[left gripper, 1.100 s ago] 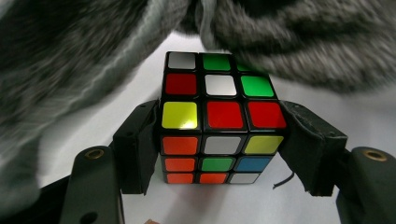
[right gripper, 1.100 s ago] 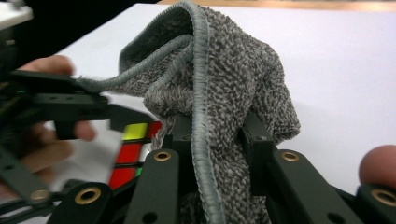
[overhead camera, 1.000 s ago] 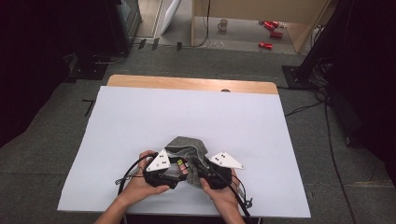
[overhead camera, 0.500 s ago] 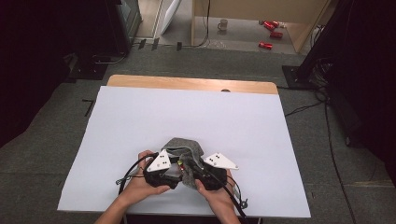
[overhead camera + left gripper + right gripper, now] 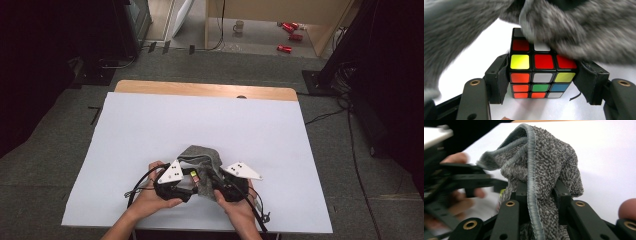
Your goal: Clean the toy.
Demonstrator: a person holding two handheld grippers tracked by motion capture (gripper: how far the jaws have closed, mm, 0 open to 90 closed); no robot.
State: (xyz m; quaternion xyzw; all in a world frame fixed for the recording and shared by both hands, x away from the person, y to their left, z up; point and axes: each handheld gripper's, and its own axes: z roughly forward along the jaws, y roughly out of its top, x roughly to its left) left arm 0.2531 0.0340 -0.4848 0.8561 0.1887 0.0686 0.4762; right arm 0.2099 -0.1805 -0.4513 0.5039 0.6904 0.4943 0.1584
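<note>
Left hand-held gripper (image 5: 541, 82) clamping cube (image 5: 541, 72), right hand-held gripper (image 5: 536, 200) pinching cloth (image 5: 544, 162)

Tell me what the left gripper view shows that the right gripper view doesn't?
The left gripper view gives the puzzle cube with its red, yellow, white, green and blue stickers, clamped between the left tool and its black jaws. The right gripper view gives the right tool pinching a bunched grey cloth, with its stitched edge and the other tool, blurred, at the left. Both show the grey cloth and the white table.
</note>
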